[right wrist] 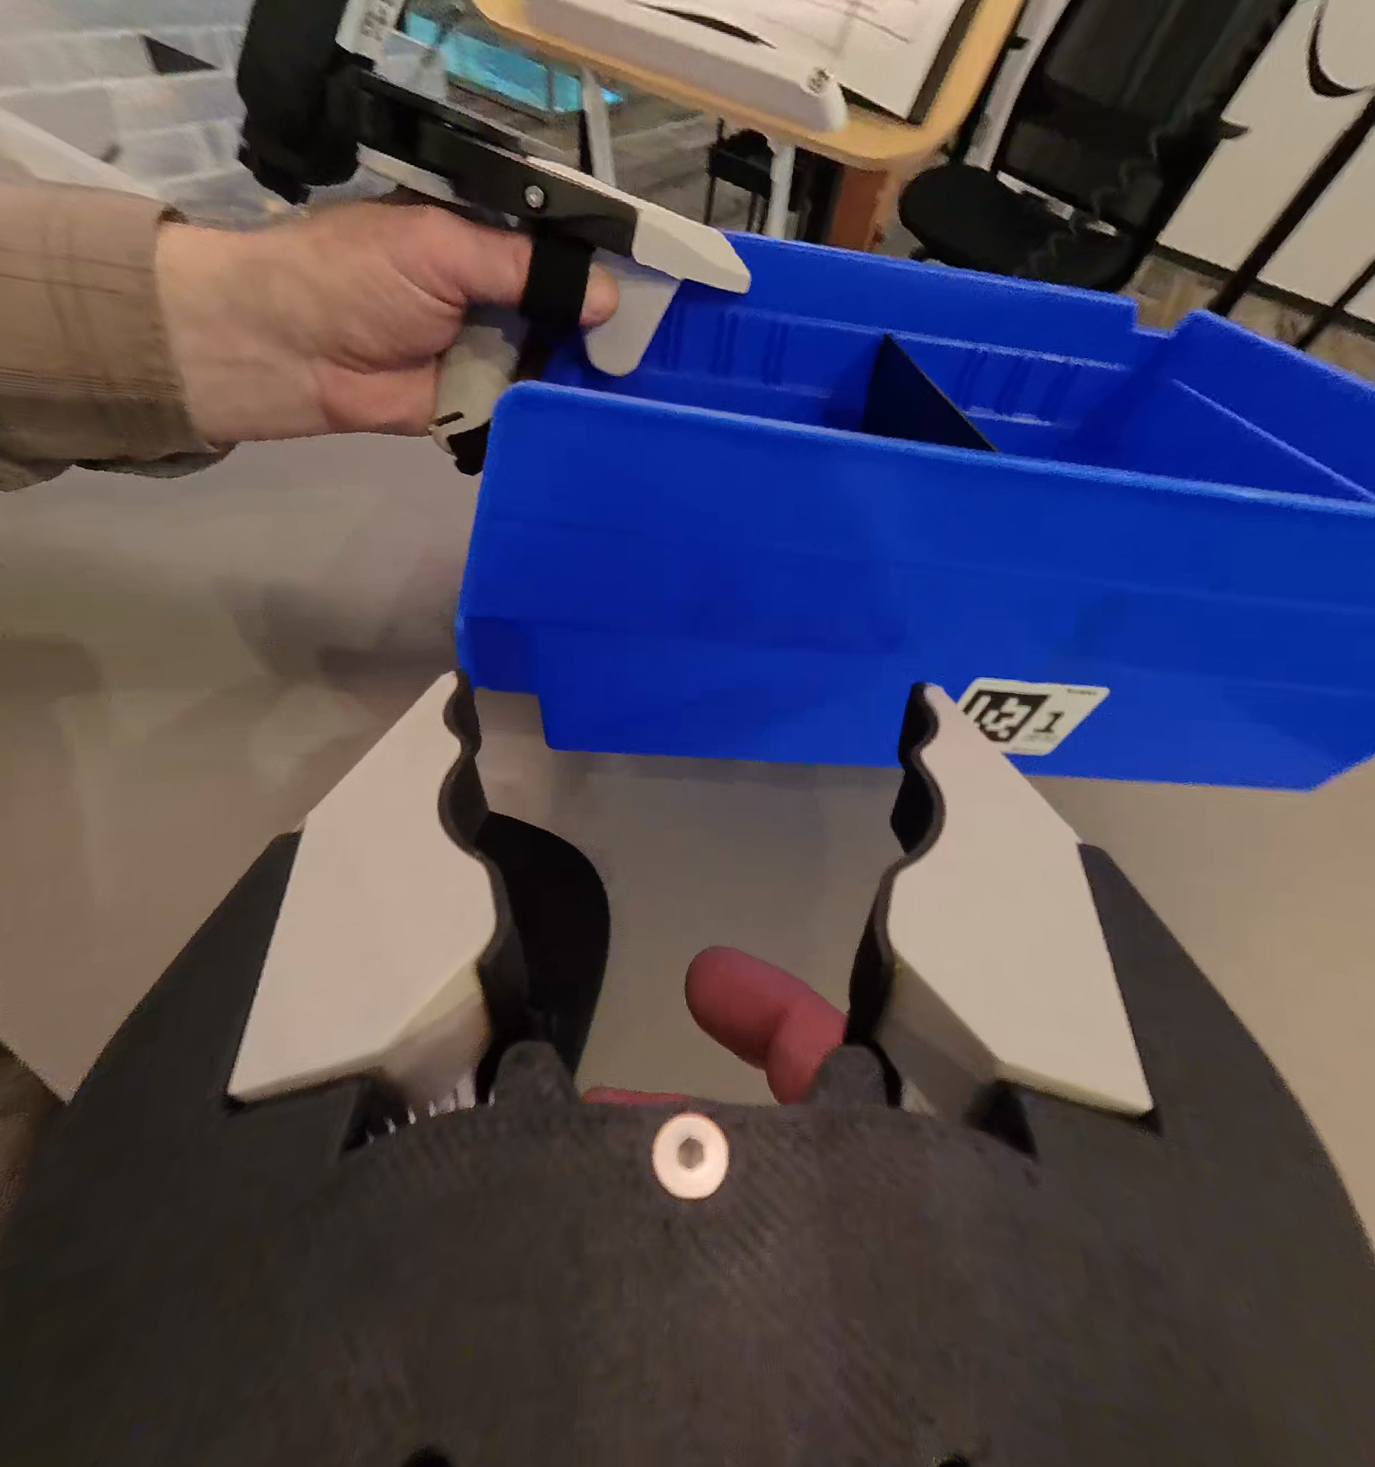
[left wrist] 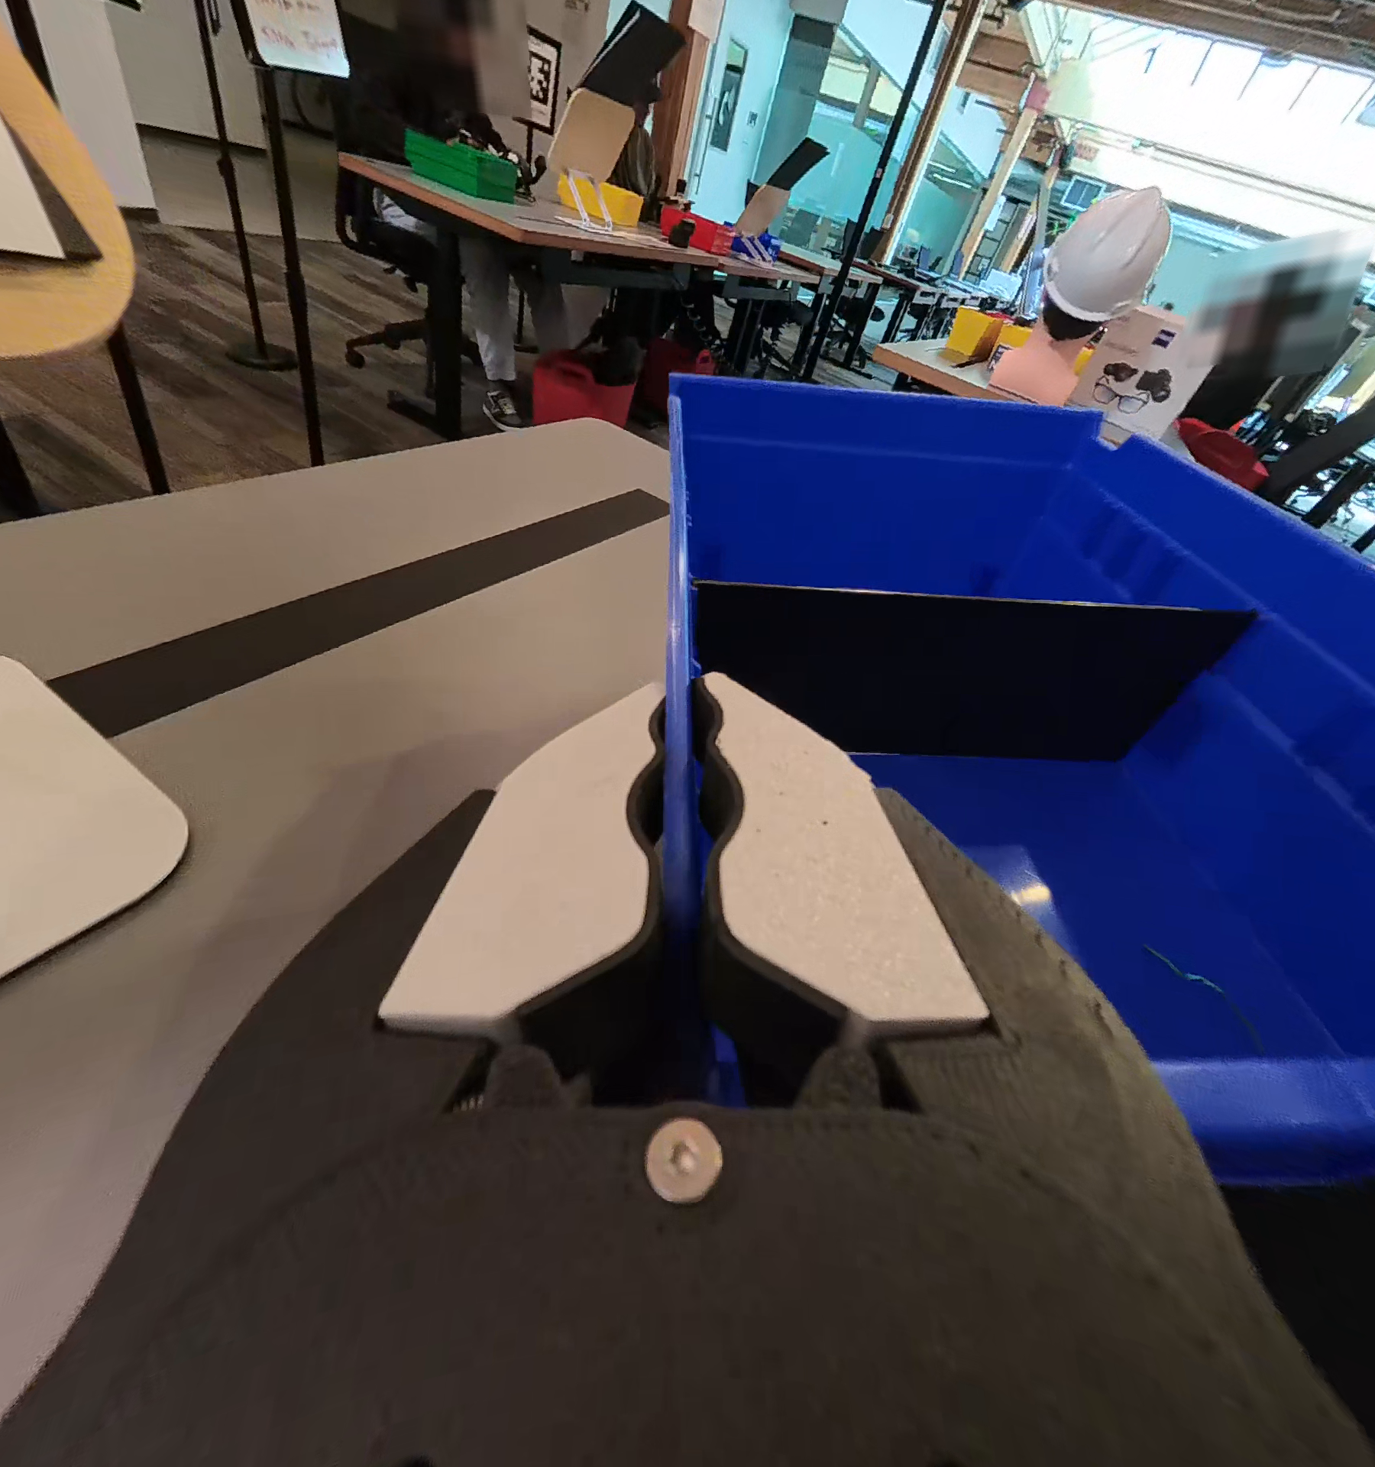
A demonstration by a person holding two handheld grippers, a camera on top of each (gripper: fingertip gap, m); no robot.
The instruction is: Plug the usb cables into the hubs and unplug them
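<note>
The left gripper (left wrist: 680, 714) pinches one wall of the tilted blue bin (left wrist: 986, 492), the right gripper (right wrist: 688, 706) waits spread apart; no cables or hubs show, and that thin-edge hold could slip.

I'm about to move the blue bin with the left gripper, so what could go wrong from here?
1. The left gripper pinches only the thin wall of the blue bin; one-sided, it may slip or tip.
2. The black divider could come loose if the bin tilts.
3. The right gripper hangs open near the bin's front and might get bumped.
</note>
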